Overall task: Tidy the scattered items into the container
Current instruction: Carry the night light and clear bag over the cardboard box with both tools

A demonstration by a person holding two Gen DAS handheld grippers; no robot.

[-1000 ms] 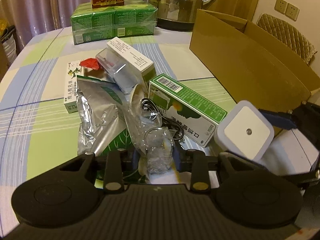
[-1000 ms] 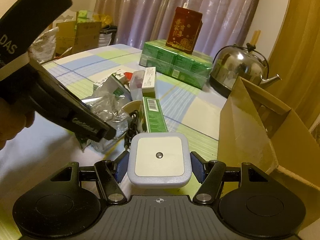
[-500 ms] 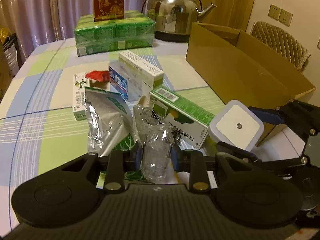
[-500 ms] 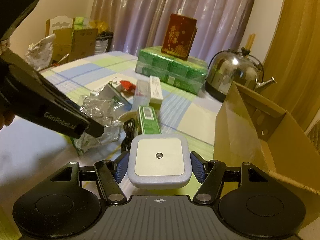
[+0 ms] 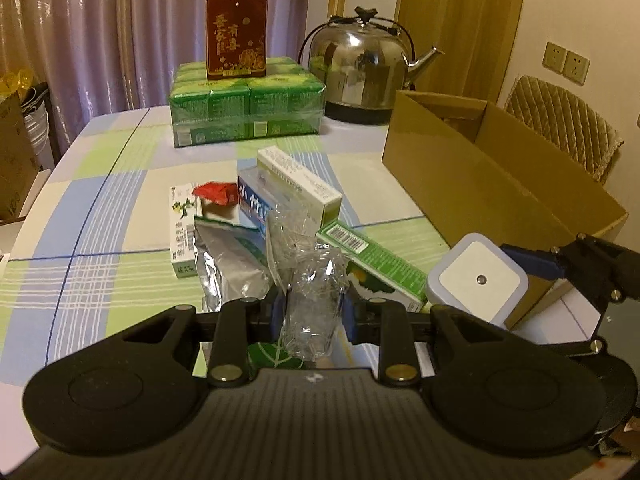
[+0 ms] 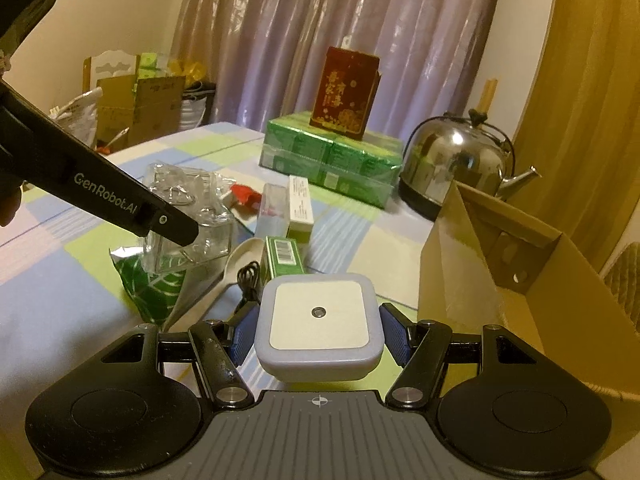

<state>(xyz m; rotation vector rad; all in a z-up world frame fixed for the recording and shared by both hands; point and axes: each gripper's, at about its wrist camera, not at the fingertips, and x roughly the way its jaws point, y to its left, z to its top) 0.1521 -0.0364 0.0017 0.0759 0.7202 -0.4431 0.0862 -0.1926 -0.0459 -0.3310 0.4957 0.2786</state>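
Table [image 5: 100, 216]: checked cloth, bare to the left of the clutter; its left edge shows in the left wrist view.
Cardboard box [image 5: 472, 184]: open at the top, on the table's right side; little of its inside shows.
Kettle [image 5: 356, 76]: behind the box, beside the green packs [image 5: 244, 114].
Plastic wrapper [image 5: 310, 298]: crumpled, clear, lifted above the foil bag [image 5: 224, 260].
Left gripper [image 5: 310, 312]: clamped on the plastic wrapper.
Night light [image 6: 318, 322]: square, white, held just beside the box's near wall.
Right gripper [image 6: 318, 334]: clamped on the night light.
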